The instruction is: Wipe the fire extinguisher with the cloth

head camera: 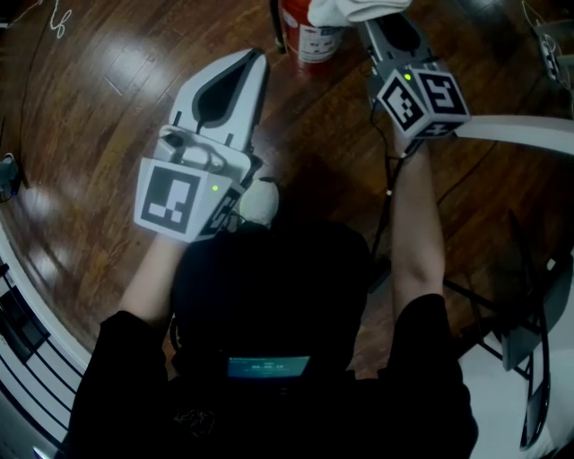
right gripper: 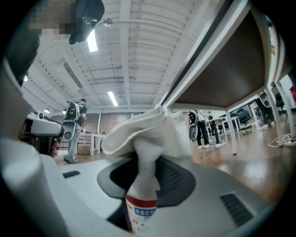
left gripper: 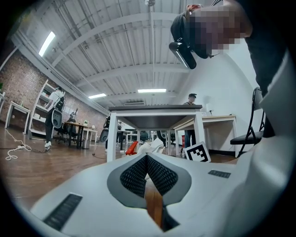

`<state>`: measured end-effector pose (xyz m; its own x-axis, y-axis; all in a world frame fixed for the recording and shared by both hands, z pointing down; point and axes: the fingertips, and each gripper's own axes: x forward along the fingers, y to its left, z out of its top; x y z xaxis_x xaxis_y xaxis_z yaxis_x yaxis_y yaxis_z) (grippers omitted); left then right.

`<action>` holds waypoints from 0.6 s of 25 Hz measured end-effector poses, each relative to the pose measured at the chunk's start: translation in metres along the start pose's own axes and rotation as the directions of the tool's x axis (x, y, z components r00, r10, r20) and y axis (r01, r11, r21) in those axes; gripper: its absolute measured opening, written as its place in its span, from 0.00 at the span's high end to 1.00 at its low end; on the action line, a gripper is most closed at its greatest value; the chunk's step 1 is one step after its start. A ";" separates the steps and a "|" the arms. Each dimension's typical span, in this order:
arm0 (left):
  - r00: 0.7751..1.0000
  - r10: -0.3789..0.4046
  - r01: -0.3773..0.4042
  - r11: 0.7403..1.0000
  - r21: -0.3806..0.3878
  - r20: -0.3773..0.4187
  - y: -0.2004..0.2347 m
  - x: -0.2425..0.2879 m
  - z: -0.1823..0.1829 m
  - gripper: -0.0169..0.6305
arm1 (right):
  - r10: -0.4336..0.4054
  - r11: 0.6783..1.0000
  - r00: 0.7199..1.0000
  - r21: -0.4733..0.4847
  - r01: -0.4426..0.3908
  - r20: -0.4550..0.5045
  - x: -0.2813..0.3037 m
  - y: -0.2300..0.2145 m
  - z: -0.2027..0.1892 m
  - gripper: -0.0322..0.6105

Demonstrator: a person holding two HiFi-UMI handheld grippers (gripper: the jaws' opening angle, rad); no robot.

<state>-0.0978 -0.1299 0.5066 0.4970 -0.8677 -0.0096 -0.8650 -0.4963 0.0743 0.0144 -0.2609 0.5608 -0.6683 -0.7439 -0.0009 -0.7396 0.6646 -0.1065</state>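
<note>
A red fire extinguisher [head camera: 308, 31] with a white label stands on the wooden floor at the top of the head view. My right gripper [head camera: 377, 20] is shut on a white cloth [head camera: 359, 9], which is bunched over the extinguisher's top. In the right gripper view the cloth [right gripper: 148, 132] fills the jaws and the labelled extinguisher [right gripper: 141, 213] shows just below it. My left gripper [head camera: 256, 63] hangs to the left of the extinguisher, jaws shut and holding nothing. In the left gripper view the left gripper [left gripper: 147, 158] points at the extinguisher [left gripper: 131, 148] and the cloth [left gripper: 152, 146].
A white table [left gripper: 155, 111] stands over the spot; its edge [head camera: 525, 130] curves in at the right. A dark folding chair [head camera: 529, 332] sits lower right. Cables [head camera: 448, 193] run across the floor. People stand by distant tables [left gripper: 53, 118].
</note>
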 end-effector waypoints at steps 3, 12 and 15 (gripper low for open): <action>1.000 -0.011 0.011 1.000 -0.022 -0.020 -0.002 -0.002 -0.004 0.97 | -0.034 0.999 0.999 -0.015 0.034 0.011 0.002 -0.017 -0.002 0.76; 0.999 -0.017 0.016 1.000 -0.024 -0.028 0.001 -0.005 -0.004 0.97 | -0.038 0.998 0.999 0.048 0.039 -0.020 0.013 -0.037 -0.047 0.76; 1.000 -0.011 0.010 1.000 -0.029 -0.026 0.003 -0.005 -0.004 0.97 | -0.074 0.994 0.993 0.068 0.080 -0.093 0.014 -0.054 -0.087 0.76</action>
<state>-0.1026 -0.1270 0.5113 0.5081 -0.8612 0.0152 -0.8575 -0.5041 0.1026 0.0381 -0.3009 0.6532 -0.6165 -0.7810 0.0995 -0.7836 0.5965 -0.1736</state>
